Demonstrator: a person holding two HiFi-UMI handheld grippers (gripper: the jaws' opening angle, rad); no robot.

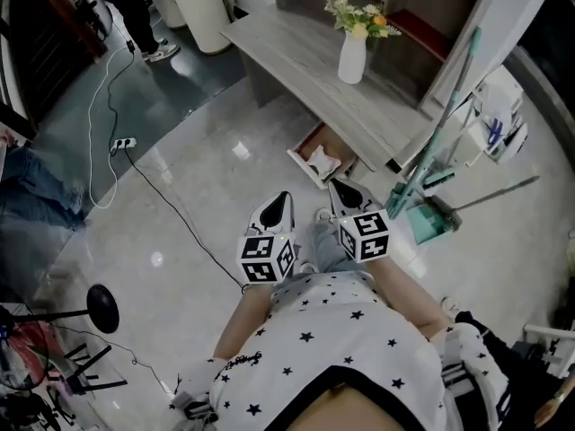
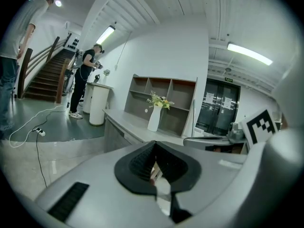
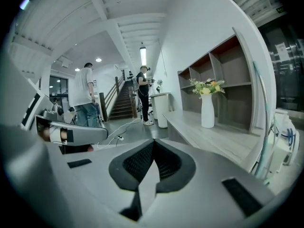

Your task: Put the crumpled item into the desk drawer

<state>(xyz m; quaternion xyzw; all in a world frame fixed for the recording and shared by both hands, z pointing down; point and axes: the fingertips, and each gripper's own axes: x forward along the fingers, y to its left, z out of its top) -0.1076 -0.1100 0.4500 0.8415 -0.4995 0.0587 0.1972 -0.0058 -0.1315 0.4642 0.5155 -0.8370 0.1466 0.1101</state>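
A white crumpled item (image 1: 322,162) lies inside the open desk drawer (image 1: 302,162), which is pulled out low under the grey desk (image 1: 296,52). I hold both grippers close to my chest, pointing toward the desk and well short of the drawer. The left gripper (image 1: 284,197) has its jaws together with nothing between them, and its own view shows the same closed jaws (image 2: 154,143). The right gripper (image 1: 334,185) is also shut and empty, as its own view confirms (image 3: 153,142). Neither gripper touches the drawer or the item.
A white vase with flowers (image 1: 352,54) stands on the desk before a shelf unit. A teal dustpan and broom (image 1: 429,215) lean at the desk's right end. A black cable (image 1: 171,205) crosses the glossy floor. A white bin (image 1: 202,7) stands far left; other people stand by the stairs (image 2: 85,80).
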